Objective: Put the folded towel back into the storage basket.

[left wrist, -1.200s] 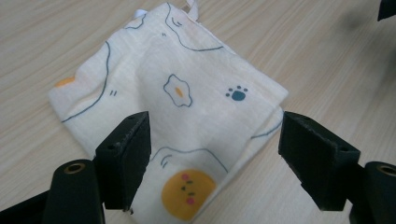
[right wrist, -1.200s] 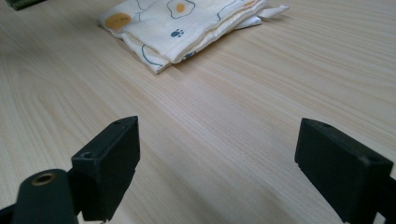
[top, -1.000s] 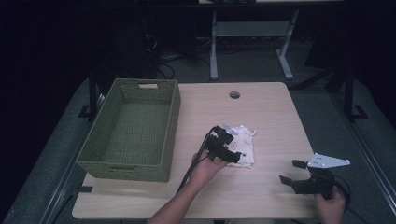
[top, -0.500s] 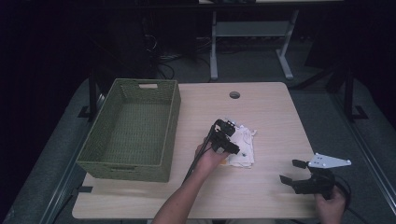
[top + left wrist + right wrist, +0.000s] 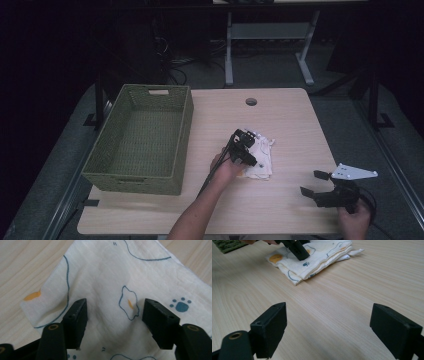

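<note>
Cloth lies folded, long axis toward the table's far edge, under the left gripper's parted fingers.

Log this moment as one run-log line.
left tongs: open, over folded cloth | right tongs: open, apart above table | basket: nothing seen inside

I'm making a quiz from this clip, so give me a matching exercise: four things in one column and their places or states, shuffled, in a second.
Things:
1. left gripper
2. right gripper
3. basket
4. cloth

Places or states:
A. green, at the table's left
B. folded, printed with blue outlines
C. open, jaws over the cloth
D. open, near the table's front right edge

Pairs: 1-C, 2-D, 3-A, 4-B
</note>
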### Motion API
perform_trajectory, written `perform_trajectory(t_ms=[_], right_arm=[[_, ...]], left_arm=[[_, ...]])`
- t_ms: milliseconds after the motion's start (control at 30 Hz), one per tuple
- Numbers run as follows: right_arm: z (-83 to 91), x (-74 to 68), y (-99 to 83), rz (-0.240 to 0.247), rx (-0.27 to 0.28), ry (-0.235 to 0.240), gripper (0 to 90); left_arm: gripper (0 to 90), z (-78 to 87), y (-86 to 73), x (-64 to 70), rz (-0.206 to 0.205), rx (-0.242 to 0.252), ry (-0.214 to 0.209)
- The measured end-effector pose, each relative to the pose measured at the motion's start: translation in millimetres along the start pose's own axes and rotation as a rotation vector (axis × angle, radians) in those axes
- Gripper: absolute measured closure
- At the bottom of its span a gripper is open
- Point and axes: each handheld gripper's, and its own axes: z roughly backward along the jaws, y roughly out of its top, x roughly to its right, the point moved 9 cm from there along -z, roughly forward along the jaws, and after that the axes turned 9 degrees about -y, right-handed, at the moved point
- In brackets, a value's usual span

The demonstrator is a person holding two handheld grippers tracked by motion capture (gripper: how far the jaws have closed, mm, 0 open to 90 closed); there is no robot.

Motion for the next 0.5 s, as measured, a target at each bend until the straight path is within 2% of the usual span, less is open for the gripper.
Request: perform_trajectory(t_ms=[33, 133, 200, 400, 500], right_arm=[[-0.1, -0.2, 0.0, 0.001, -0.001, 0.001, 13.7], [0.2, -1.0, 0.3, 0.009, 0.001, 0.005, 13.7], [1.1, -0.9, 0.8, 0.008, 0.003, 0.004, 13.7], [-0.1, 1.0, -0.4, 0.004, -0.006, 0.001, 13.7], [-0.5, 0.9, -0.7, 0.007, -0.009, 0.002, 13.7]], left_arm=[[40.0, 0.2, 0.0, 0.7, 0.000, -0.001, 0.000], [47.4, 0.9, 0.2, 3.7, -0.003, -0.002, 0.000], [58.4, 1.7, 0.3, 5.3, -0.017, -0.006, 0.001], [74.6, 1.2, 1.6, 6.6, -0.037, 0.001, 0.008], [77.0, 1.3, 2.0, 4.2, -0.031, 0.010, -0.011]])
